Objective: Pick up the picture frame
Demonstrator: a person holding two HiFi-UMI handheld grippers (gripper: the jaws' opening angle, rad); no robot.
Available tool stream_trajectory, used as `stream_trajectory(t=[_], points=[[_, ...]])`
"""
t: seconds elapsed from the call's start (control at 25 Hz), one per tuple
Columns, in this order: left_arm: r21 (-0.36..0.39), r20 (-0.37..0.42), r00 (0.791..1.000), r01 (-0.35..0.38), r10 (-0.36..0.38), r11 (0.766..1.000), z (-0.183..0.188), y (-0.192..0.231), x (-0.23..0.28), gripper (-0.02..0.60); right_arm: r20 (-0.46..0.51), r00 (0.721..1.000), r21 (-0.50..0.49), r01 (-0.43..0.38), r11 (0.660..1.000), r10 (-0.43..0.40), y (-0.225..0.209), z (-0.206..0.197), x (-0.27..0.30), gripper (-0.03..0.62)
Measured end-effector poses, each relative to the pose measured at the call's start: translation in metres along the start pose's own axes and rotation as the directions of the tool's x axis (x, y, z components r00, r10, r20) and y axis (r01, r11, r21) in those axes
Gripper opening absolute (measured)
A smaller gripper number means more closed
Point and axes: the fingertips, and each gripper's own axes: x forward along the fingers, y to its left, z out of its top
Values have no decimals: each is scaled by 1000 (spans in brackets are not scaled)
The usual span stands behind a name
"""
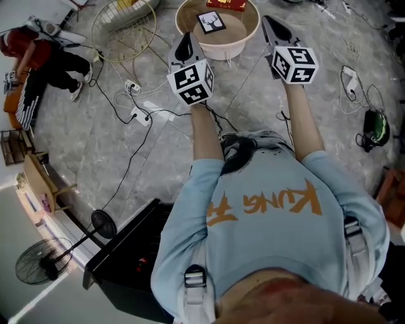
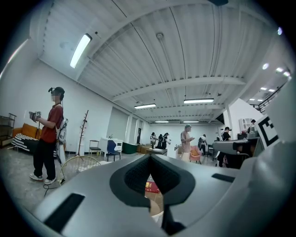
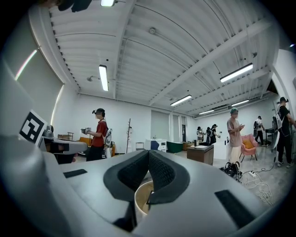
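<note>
Approach step: left tool (image 1: 186,39) and right tool (image 1: 272,25) closed, empty, flanking basin (image 1: 247,39) top centre; picture frame (image 1: 211,22) inside. Next: open one, descend.

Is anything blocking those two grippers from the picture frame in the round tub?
Nothing visible does. The picture frame lies uncovered in the open tub, a red box beside it; only the rim must be cleared.
</note>
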Motion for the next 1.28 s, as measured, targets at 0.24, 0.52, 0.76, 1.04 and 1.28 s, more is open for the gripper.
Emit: stream_trajectory(t=[0.24, 0.52, 0.76, 1.04, 1.28], points=[[-27, -17, 1000, 7, -8, 1000, -8, 5, 0, 18, -22, 1000, -5, -7, 1000, 7, 8, -6, 1, -3], [-61, -13, 999, -34, 33, 998, -15, 28, -8, 18, -35, 999, -23, -35, 999, 34, 21, -9, 11, -3], [-87, 11, 998, -59, 60, 994, -10, 51, -4, 18, -31, 996, -46, -91, 995, 89, 42, -3, 34, -3], [-94, 32, 997, -72, 75, 993, 0, 57, 17, 18, -6, 996, -38, -88, 995, 88, 20, 8, 51, -3], [-56, 27, 997, -69, 70, 996, 1, 58, 44, 18, 8, 995, -2, -100, 995, 100, 3, -1, 78, -3]])
